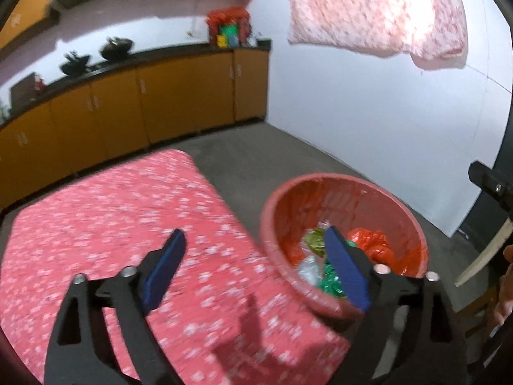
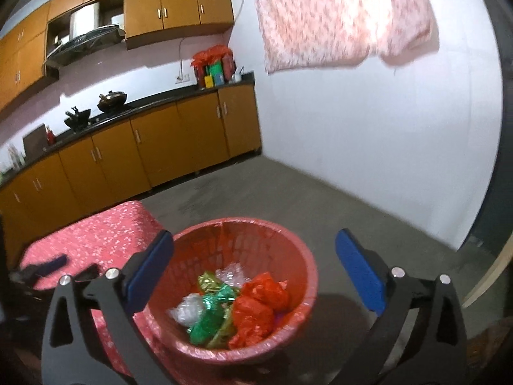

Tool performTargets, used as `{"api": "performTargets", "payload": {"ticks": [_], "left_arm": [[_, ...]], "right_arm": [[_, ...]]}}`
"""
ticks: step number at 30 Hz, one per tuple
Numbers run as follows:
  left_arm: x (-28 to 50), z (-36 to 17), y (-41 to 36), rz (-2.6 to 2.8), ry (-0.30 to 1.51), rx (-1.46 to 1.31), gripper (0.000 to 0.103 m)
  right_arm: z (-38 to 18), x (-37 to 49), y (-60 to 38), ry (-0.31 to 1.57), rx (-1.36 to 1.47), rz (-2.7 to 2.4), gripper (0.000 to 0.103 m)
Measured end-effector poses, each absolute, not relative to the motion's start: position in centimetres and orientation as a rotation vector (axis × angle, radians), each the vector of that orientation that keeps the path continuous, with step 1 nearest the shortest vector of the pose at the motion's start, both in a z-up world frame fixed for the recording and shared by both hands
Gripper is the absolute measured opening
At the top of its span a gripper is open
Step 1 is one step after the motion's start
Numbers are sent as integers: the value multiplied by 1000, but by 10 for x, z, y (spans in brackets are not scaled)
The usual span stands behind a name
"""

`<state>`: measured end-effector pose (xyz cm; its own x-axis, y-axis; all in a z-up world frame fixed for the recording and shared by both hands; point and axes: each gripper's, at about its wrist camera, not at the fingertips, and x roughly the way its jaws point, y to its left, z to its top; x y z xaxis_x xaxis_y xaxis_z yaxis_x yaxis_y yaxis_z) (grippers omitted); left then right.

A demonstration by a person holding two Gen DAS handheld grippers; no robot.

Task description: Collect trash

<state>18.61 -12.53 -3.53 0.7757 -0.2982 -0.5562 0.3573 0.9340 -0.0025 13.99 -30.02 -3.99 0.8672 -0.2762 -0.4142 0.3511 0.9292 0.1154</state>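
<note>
Both tools are released and carry nothing. The right gripper (image 2: 253, 269) hangs directly above the red bin (image 2: 307, 276), its blue pads (image 2: 150, 269) spread wide to either side of the bin's mouth. The left gripper (image 1: 256, 266) is likewise spread and empty, held over the near rim of the bin, with one pad over the table and the other over the bin's interior.

The bin, lined with a red bag, stands on the grey floor (image 2: 288, 192), touching or just beside the corner of the table covered in pink flowered cloth (image 1: 112, 224); which of the two cannot be told. Inside it lie the collected items: red crumpled plastic (image 2: 259, 308), green and gold foil wrappers (image 2: 211, 311) and clear plastic scraps (image 2: 189, 308), heaped low in the bottom and well below the rim.

The part of the cloth in sight bears no loose trash. Judged from this, the drop is complete or the task is near its end.

To finish the step well, the person should lift each tool straight up from the bin before swinging it away, so that a pad does not catch the liner or tip the bin. The table on the far side from the bin should then be checked for remaining pieces, since the blur hides fine detail there.

Beyond the bin, orange cabinets (image 2: 160, 147) line the far wall and a pink cloth (image 2: 340, 12) hangs above.
</note>
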Motion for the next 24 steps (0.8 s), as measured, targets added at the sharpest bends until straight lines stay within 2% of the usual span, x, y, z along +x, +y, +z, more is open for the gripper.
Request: {"api": "performTargets", "payload": {"ticks": [6, 14, 24], "left_arm": [[135, -11, -76, -234, 500, 85, 101], [76, 4, -33, -111, 428, 79, 101], [30, 12, -18, -67, 347, 100, 101]], "right_arm": [[-25, 104, -258, 382, 70, -362, 99], [-20, 55, -216, 359, 28, -314, 99], [-18, 16, -188, 340, 37, -263, 99]]}}
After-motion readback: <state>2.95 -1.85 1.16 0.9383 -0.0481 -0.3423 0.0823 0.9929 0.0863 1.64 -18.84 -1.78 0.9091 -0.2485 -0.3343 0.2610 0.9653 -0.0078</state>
